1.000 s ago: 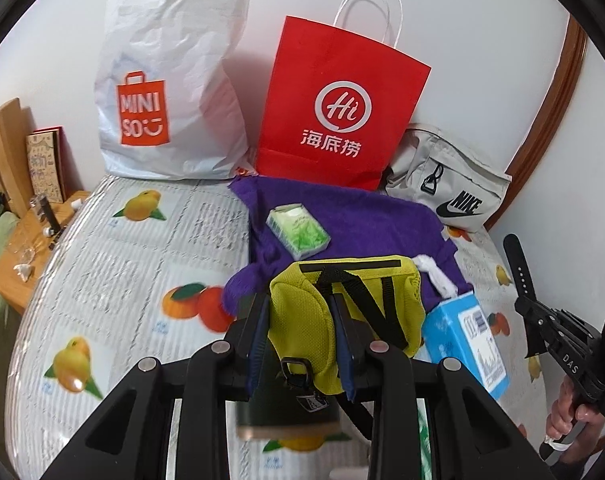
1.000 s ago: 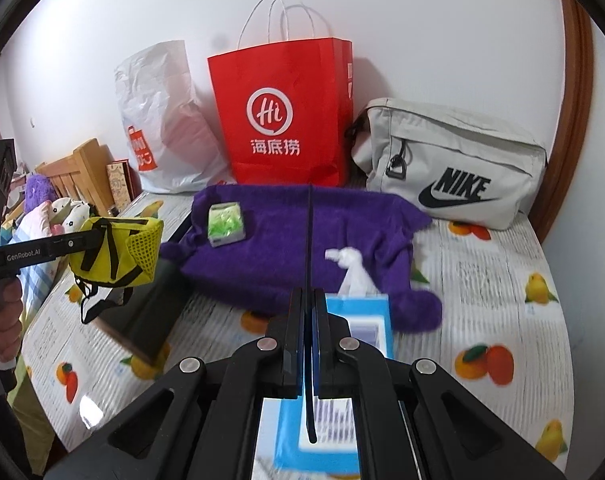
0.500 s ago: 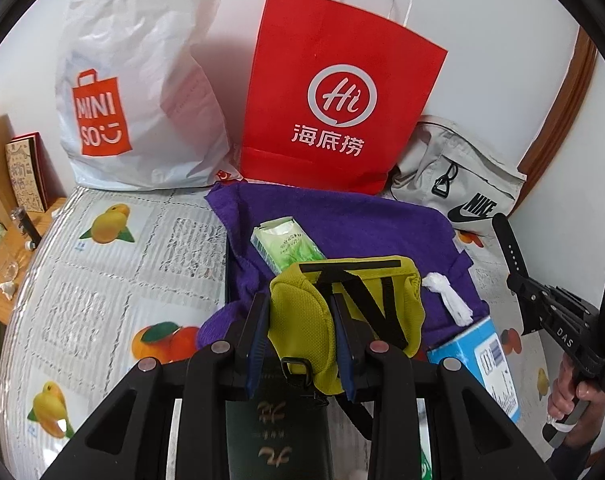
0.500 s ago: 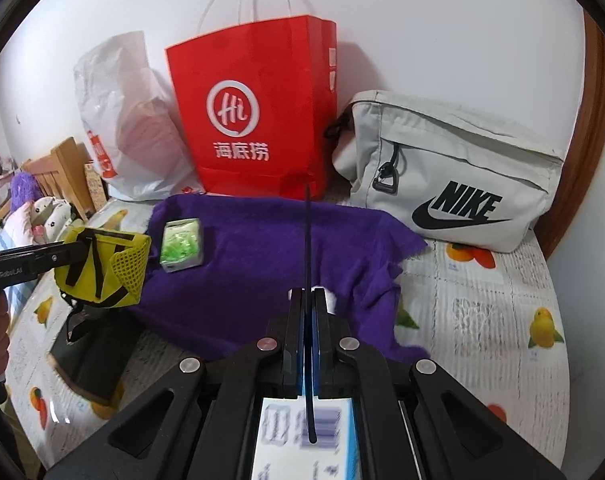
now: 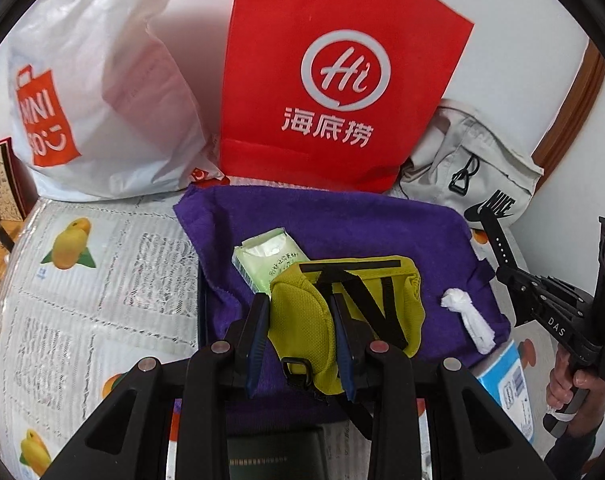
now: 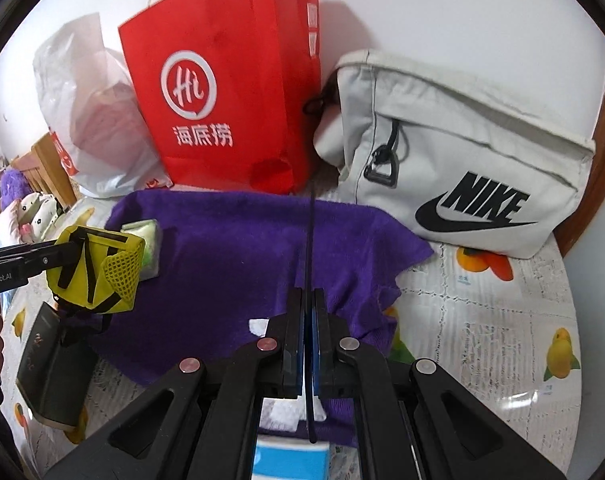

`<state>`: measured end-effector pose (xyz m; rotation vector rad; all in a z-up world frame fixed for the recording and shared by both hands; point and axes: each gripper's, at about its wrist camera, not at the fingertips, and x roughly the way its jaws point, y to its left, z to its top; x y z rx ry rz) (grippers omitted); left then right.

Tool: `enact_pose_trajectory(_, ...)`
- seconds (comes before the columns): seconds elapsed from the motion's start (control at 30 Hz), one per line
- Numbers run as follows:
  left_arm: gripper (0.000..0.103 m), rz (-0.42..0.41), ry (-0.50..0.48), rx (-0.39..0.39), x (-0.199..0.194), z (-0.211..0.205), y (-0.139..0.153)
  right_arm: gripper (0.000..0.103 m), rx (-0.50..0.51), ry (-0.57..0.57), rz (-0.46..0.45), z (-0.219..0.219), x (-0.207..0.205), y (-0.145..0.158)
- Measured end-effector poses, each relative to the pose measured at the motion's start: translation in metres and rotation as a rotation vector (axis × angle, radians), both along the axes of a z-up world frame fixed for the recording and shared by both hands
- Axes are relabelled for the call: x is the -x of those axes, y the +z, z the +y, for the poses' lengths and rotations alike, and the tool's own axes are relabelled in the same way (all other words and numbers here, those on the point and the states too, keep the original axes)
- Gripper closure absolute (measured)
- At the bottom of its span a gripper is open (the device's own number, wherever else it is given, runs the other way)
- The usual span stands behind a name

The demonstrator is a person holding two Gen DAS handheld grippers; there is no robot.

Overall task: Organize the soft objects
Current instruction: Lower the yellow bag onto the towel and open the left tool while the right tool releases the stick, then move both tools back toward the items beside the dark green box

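1. Left claw [image 5: 300,340]: closed on the yellow pouch [image 5: 342,312], which hangs in the air above the near left part of the purple towel [image 5: 342,224].
2. Right claw [image 6: 307,340]: pads pressed together on a thin black strap [image 6: 311,240] that runs up between them, above the towel's near edge.
3. Blue tissue box [image 5: 506,384]: at the towel's near right corner, white tissue [image 5: 468,316] protruding onto the towel.
4. Dark book [image 6: 50,364]: just beside the towel's near left edge, on the fruit-print tabletop [image 6: 502,320].
5. Green wipes pack [image 5: 268,260]: lying on the towel, beyond the pouch.
6. Red paper bag [image 5: 338,80], white Miniso bag [image 5: 94,80] and grey Nike bag [image 6: 462,152]: standing behind the towel's far edge, against the wall.
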<state>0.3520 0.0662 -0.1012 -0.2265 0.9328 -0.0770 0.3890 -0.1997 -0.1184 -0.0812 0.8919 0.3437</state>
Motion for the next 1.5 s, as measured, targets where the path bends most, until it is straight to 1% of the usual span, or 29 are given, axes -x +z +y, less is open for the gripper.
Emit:
enact_pose_trajectory(0.17,0.074,0.032,-0.010,-0.018,-0.011,0.001,-0.015,0.100,0.027,0.009,0.033,0.000,-0.013,-0.012)
enact_pose_trajectory(0.23,0.074,0.046,-0.013,-0.015,-0.014,0.001,-0.022,0.100,0.005,0.012,0.065,-0.003,-0.019,-0.018)
enact_pose_trajectory(0.33,0.074,0.064,-0.008,-0.006,-0.017,0.001,-0.027,0.100,0.022,0.011,0.091,-0.004,-0.025,-0.026)
enact_pose_trajectory(0.6,0.074,0.085,-0.019,-0.019,-0.023,-0.003,-0.035,0.100,0.049,0.023,0.153,-0.001,-0.032,-0.047)
enact_pose_trajectory(0.67,0.074,0.094,-0.015,-0.011,-0.025,-0.001,-0.036,0.100,0.047,0.023,0.168,-0.001,-0.032,-0.050)
enact_pose_trajectory(0.83,0.071,0.103,-0.010,-0.020,-0.025,0.000,-0.036,0.099,0.046,0.016,0.164,-0.003,-0.031,-0.049)
enact_pose_trajectory(0.87,0.071,0.107,-0.009,-0.022,-0.025,0.000,-0.035,0.097,0.044,0.018,0.161,-0.003,-0.031,-0.048)
enact_pose_trajectory(0.9,0.071,0.108,-0.008,-0.027,-0.025,-0.001,-0.035,0.092,0.038,0.021,0.159,-0.003,-0.029,-0.046)
enact_pose_trajectory(0.93,0.067,0.113,-0.004,-0.032,-0.024,-0.001,-0.034,0.087,0.035,0.022,0.159,-0.002,-0.028,-0.044)
enact_pose_trajectory(0.97,0.058,0.123,0.005,-0.038,-0.023,-0.001,-0.032,0.078,0.032,0.024,0.153,-0.002,-0.026,-0.041)
enact_pose_trajectory(1.03,0.054,0.115,0.009,-0.047,-0.019,-0.001,-0.028,0.066,0.032,0.028,0.132,-0.003,-0.019,-0.034)
enact_pose_trajectory(1.13,0.053,0.101,0.019,-0.060,-0.007,0.000,-0.018,0.065,0.015,0.027,0.095,-0.005,-0.007,-0.019)
enact_pose_trajectory(1.2,0.050,0.096,0.029,-0.065,0.004,0.002,-0.010,0.062,-0.005,0.023,0.079,-0.007,0.005,-0.008)
enact_pose_trajectory(1.23,0.048,0.090,0.032,-0.068,0.009,0.002,-0.007,0.060,-0.015,0.022,0.072,-0.008,0.011,-0.004)
enact_pose_trajectory(1.3,0.045,0.070,0.045,-0.075,0.024,0.003,0.002,0.049,-0.032,0.018,0.043,-0.008,0.028,0.008)
enact_pose_trajectory(1.37,0.044,0.050,0.055,-0.062,0.041,0.005,0.010,0.044,-0.029,0.005,0.007,-0.007,0.044,0.017)
enact_pose_trajectory(1.43,0.044,0.037,0.060,-0.050,0.055,0.005,0.016,0.044,-0.033,0.008,-0.013,-0.007,0.065,0.025)
enact_pose_trajectory(1.5,0.044,0.024,0.065,-0.056,0.073,0.004,0.020,0.044,-0.052,0.011,-0.014,-0.006,0.084,0.028)
